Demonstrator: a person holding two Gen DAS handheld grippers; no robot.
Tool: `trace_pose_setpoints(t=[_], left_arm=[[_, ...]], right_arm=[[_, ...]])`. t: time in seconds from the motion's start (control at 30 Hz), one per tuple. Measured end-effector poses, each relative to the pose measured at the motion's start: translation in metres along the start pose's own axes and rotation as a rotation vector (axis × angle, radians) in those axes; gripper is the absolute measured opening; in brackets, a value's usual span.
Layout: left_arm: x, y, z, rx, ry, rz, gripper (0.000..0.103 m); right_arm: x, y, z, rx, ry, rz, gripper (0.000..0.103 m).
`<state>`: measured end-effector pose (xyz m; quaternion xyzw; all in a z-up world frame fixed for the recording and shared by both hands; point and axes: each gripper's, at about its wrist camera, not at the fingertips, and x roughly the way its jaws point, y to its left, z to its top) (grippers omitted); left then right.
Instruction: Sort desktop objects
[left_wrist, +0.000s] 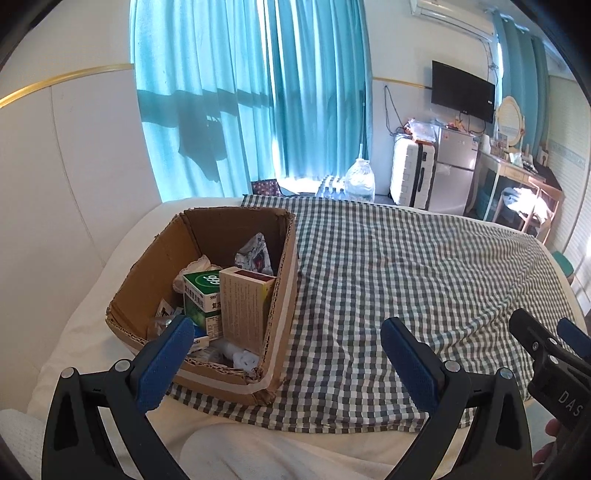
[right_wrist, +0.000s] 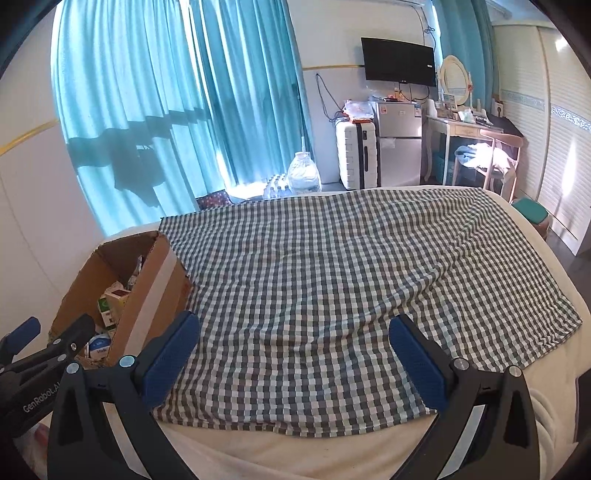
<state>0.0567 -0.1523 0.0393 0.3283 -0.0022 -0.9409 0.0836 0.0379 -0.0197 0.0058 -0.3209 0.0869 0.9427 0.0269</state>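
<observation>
My left gripper (left_wrist: 288, 332) hung spread and empty over the near corner of the box (left_wrist: 282, 295); my right gripper (right_wrist: 295, 339) was spread too, holding nothing, over the bare checked cloth (right_wrist: 332, 277). The things to sort sat inside the box at the cloth's left edge — a green carton (left_wrist: 201, 295) upright beside a tan carton (left_wrist: 245, 306), a crumpled packet (left_wrist: 255, 254) behind them. I judged the cartons light, stiff but crushable, best pinched across their flat faces near the top; the packet looked soft and slippery — grip its crease.
</observation>
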Motion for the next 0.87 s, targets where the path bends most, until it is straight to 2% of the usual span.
trace_pose_setpoints(t=[0.13,0.23,0.6,0.67,0.77,0.87], left_arm=[[0.002,0.006,0.0,-0.014,0.009,0.002,0.103],[0.003,0.009,-0.001,-0.018,0.022,-0.027,0.103],[0.003,0.014,-0.004,-0.037,0.033,-0.014,0.103],[0.0,0.014,-0.005,-0.044,0.025,0.008,0.103],[-0.006,0.012,-0.006,-0.02,-0.001,-0.032,0.103],[-0.009,0.009,-0.005,-0.006,-0.017,-0.016,0.103]], right_arm=[[0.002,0.003,-0.002,-0.013,0.002,-0.01,0.103],[0.002,0.007,-0.003,-0.028,-0.002,-0.018,0.103],[0.003,0.019,-0.006,-0.065,-0.001,-0.025,0.103],[0.003,0.021,-0.007,-0.07,0.002,-0.023,0.103],[0.004,0.023,-0.008,-0.078,0.008,-0.029,0.103],[0.006,0.025,-0.008,-0.075,0.008,-0.029,0.103]])
